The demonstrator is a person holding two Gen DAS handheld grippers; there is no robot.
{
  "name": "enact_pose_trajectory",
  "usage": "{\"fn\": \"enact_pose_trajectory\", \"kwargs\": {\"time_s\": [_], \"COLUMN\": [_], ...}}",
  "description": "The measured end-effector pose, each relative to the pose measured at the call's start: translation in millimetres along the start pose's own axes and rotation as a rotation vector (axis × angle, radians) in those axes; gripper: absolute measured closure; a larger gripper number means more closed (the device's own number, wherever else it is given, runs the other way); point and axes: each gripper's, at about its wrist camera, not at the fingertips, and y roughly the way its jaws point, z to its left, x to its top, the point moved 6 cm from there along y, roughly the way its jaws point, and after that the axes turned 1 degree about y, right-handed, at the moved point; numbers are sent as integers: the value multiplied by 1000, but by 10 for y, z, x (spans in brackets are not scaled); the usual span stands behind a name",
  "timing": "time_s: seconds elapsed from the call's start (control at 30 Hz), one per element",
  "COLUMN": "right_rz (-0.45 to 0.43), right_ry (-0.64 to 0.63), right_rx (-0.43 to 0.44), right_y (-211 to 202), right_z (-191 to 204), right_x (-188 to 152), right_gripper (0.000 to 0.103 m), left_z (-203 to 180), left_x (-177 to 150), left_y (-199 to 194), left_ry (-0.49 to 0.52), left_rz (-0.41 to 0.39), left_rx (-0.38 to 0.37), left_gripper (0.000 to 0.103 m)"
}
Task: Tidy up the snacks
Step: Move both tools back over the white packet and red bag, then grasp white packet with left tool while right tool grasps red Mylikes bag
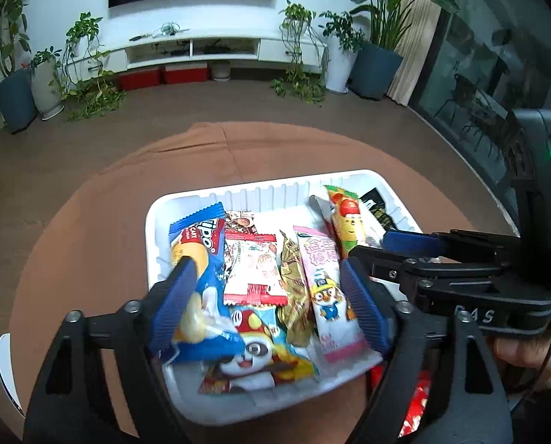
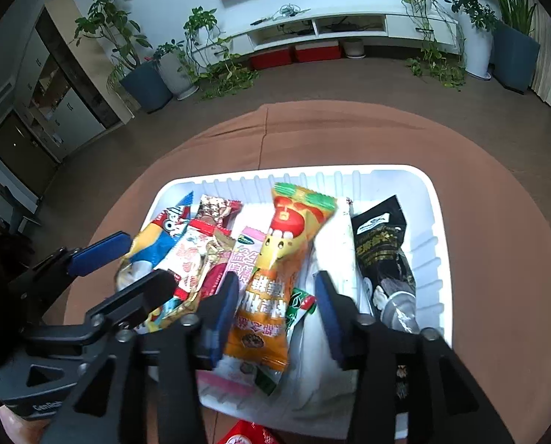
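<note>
**Snack Tray: Release Stage, Both Claws Open Over Load**

Position: the white tray sits on the brown-covered bench. Snack packets lie in it side by side.

Left claw: jaws spread wide, straddling several packets. The blue biscuit packet lies against the left finger; the pink packet lies just inside the right finger. Nothing is clamped.

Right claw: jaws part open around the orange packet. Pads stand clear of it on both sides; the packet rests in the tray.

Step in hand: judged as the set-down of packets into the tray.

Next move: lift each claw straight out without dragging wrappers. A red packet lies outside the tray's near edge and is probably next.
</note>
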Motion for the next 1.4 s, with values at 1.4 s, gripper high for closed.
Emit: {"fn": "enact_pose_trajectory", "kwargs": {"time_s": [1.4], "right_rz": [-81], "right_ry": [321], "right_rx": [115], "right_y": [-1279], "right_z": [-230], "right_x": [-2428], "right_gripper": [6], "left_z": [-695], "left_x": [-1974], "left_y": [-1352], "left_ry": [73], "left_rz": [70], "left_rx": [128], "left_gripper": [1]}}
